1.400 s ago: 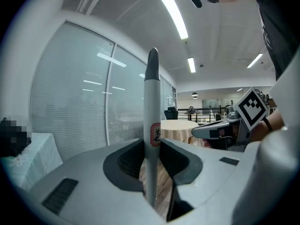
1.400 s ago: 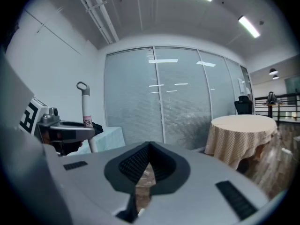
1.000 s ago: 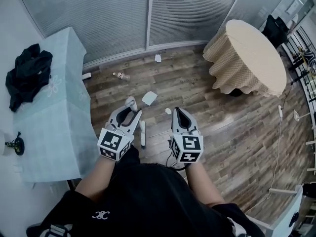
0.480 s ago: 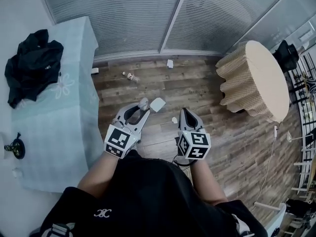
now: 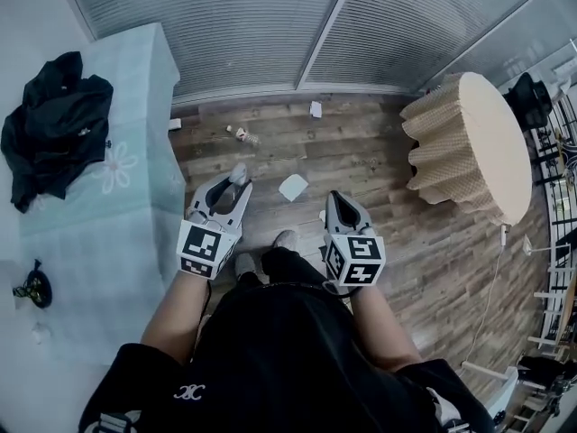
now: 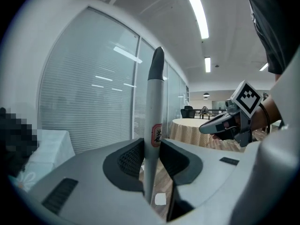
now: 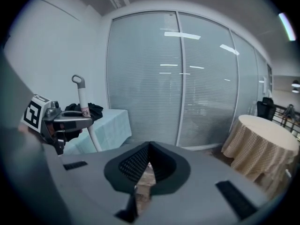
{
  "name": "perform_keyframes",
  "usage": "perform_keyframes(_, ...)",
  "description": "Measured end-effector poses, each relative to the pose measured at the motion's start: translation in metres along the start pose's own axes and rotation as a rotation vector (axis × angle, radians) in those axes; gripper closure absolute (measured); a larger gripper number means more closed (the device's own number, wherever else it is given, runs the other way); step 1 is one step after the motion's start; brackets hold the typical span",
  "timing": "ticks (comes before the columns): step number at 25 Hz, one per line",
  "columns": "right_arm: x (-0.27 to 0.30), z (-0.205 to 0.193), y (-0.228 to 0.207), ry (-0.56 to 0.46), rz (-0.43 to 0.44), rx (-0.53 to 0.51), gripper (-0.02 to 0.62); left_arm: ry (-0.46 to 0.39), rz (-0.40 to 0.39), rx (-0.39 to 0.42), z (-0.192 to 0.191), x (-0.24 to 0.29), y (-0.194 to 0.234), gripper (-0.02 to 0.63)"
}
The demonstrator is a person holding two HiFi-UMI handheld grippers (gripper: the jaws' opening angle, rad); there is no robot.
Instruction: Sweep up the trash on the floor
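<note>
My left gripper (image 5: 235, 184) is shut on a grey-white broom handle (image 6: 153, 102), which stands upright between its pads (image 6: 131, 157). From the head view only the handle's top (image 5: 239, 171) shows above the jaws. My right gripper (image 5: 334, 198) hangs beside it at the same height, shut with nothing in it (image 7: 146, 165). Trash lies on the wooden floor ahead: a white paper piece (image 5: 293, 187), a small bottle (image 5: 242, 134) and another white scrap (image 5: 315, 108) near the glass wall. The broom's head is hidden.
A light-blue covered table (image 5: 108, 206) with a black jacket (image 5: 52, 120) stands at my left. A round table with a beige cloth (image 5: 469, 142) is at the right. A blinds-covered glass wall (image 5: 297, 25) closes the far side. My shoes (image 5: 287, 239) show below the grippers.
The view has shifted and both grippers sit a little lower and closer to my body. The white paper now lies between and ahead of them. My shoes have come into sight.
</note>
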State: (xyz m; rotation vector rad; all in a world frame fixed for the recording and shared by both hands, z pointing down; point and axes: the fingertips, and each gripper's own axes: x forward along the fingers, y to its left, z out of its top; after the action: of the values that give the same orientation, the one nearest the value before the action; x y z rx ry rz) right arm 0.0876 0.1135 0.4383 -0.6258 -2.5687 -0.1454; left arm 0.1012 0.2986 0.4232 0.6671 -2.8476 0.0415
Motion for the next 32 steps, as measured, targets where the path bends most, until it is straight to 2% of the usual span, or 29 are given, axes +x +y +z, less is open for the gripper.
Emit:
perform_keyframes(6,0.046,-0.001,-0.023,0.009,0.011,0.059,0.581,0.04,0.095,-0.051,-0.002,0.024,0.056,0.505)
perform_keyframes(11,0.09,0.021,-0.059,-0.015,0.013,0.106,0.581,0.084,0.11,-0.041,0.005,0.072,0.077,0.505)
perform_keyframes(16,0.122,0.047,-0.105,-0.064,0.032,0.164,0.581,0.138,0.082,0.014,0.017,0.132,0.074,0.505)
perform_keyframes(24,0.156,0.041,-0.171,-0.076,0.023,0.233,0.581,0.215,0.083,0.095,0.035,0.194,0.075,0.505)
perform_keyframes(28,0.163,0.037,-0.198,-0.069,0.002,0.28,0.581,0.216,0.118,0.124,0.046,0.224,0.086,0.505)
perform_keyframes(32,0.162,0.022,-0.216,-0.04,-0.033,0.304,0.581,0.209,0.108,0.163,0.054,0.255,0.092,0.505)
